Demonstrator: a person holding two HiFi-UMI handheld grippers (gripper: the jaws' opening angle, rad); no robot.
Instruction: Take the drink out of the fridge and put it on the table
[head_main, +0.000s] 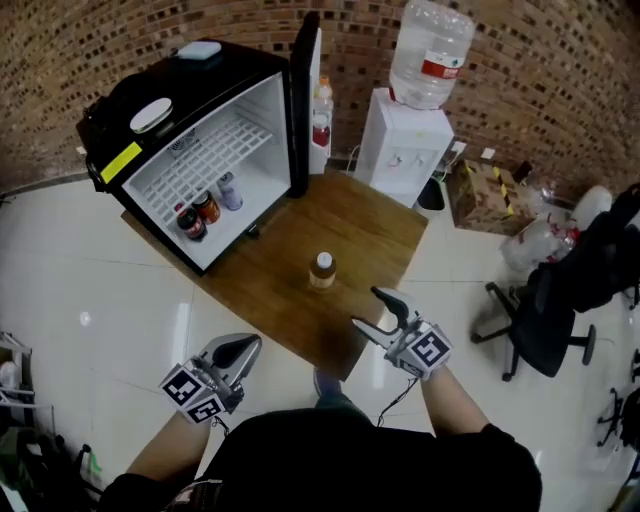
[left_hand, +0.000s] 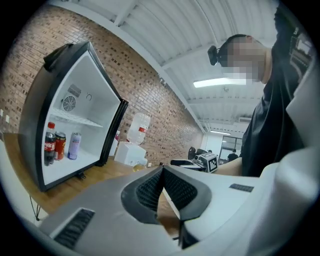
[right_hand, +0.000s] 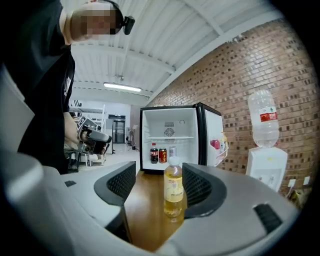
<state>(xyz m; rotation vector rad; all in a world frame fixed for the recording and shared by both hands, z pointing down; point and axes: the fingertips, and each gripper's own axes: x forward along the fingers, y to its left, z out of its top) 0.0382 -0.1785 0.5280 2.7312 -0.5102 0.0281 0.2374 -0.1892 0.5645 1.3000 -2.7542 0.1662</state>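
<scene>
The drink bottle stands upright on the worktop, with the right claw open and clear of it and the left claw closed and empty.

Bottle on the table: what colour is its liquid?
Yellow in the bottle; clearest in right gripper view.

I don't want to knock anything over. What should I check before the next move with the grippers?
1. Bottle upright on the table: ok.
2. Right gripper jaws apart, holding nothing: ok.
3. Right gripper off the bottle: ok, the head view shows a gap between them.
4. Left gripper jaws together, empty: ok.
5. Fridge door shut: not ok, it stands open.
</scene>
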